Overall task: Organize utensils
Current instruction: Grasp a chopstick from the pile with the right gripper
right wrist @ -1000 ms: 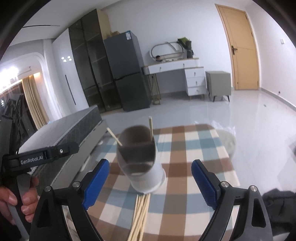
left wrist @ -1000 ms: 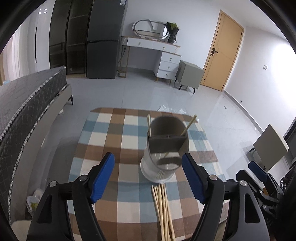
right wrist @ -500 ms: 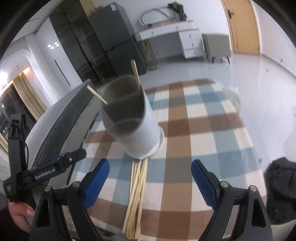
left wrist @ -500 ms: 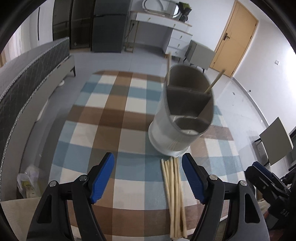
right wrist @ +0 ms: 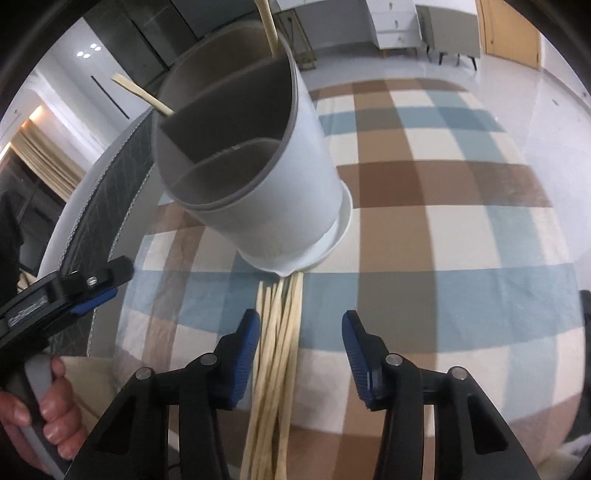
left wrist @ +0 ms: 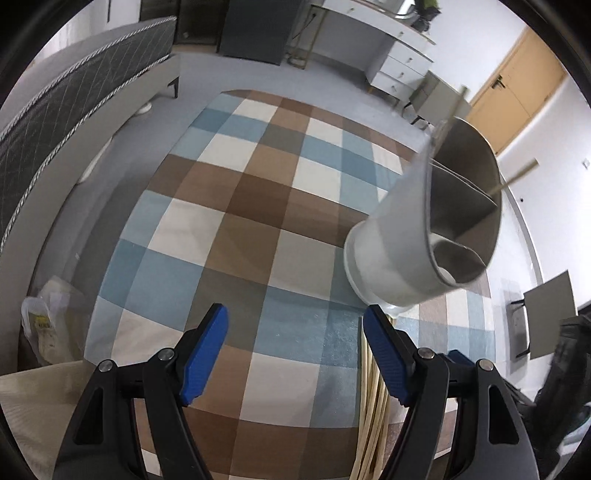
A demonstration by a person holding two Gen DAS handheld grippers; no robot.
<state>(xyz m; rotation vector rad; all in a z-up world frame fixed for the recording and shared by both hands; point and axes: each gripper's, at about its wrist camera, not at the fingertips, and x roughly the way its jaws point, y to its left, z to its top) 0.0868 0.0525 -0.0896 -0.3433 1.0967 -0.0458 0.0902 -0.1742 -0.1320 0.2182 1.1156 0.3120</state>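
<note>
Bedroom setting: grey floor, a quilted bed [left wrist: 74,92] to the left, a white dresser [left wrist: 399,55] and wooden door [left wrist: 517,92] beyond. A tabletop under a checked cloth [left wrist: 258,221] carries the work.

Left gripper [left wrist: 295,354]: jaws apart, nothing between them, only cloth ahead. A hand [right wrist: 48,424] holds its grip in the right view. A bundle of chopsticks [left wrist: 369,406] lies flat, partly under its right jaw.

Holder [right wrist: 258,177]: white cylinder, grey divided insert, upright on a white saucer, ahead and right of the left jaws, ahead and slightly left of the right jaws. Two chopsticks [right wrist: 267,26] stand in its far compartment.

Right gripper [right wrist: 300,354]: jaws closing, not yet pressing. The bundle runs between them, nearer the left jaw, its far ends touching the saucer rim.
</note>
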